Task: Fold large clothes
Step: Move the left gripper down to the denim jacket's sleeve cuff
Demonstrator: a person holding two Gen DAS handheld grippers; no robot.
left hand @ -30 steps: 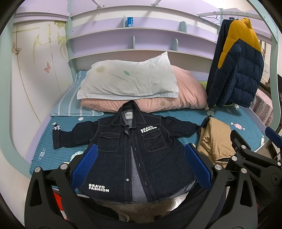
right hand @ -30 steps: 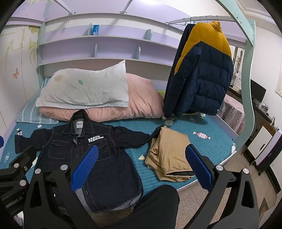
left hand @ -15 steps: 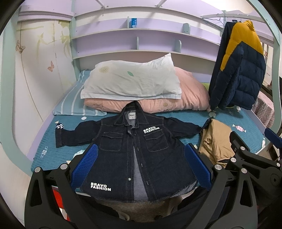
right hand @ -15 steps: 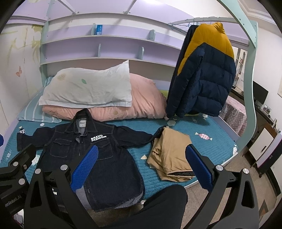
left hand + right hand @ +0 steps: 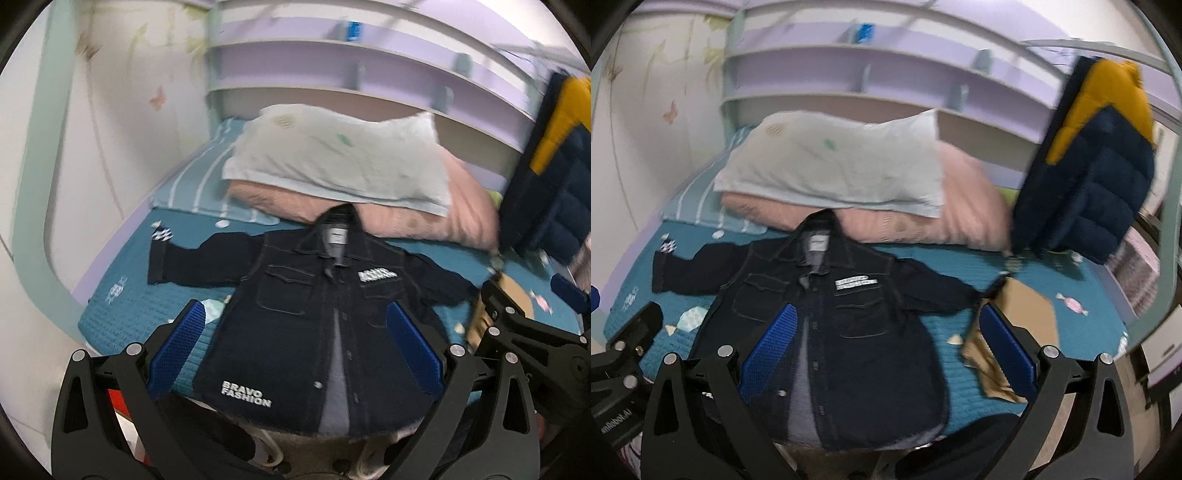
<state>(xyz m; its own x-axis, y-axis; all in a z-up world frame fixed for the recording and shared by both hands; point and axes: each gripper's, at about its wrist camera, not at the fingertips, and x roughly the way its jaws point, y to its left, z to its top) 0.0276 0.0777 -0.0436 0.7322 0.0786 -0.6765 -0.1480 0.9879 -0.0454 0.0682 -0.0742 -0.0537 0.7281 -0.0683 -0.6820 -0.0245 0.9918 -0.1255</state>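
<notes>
Teal bed (image 5: pixel 140 317), denim jacket (image 5: pixel 306 328) spread flat

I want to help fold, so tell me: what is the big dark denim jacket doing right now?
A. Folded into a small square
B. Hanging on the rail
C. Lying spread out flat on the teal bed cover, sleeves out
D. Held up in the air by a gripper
C: the dark denim jacket lies open on the teal bed cover with both sleeves stretched sideways, while the left gripper and right gripper are both open, holding nothing.
</notes>
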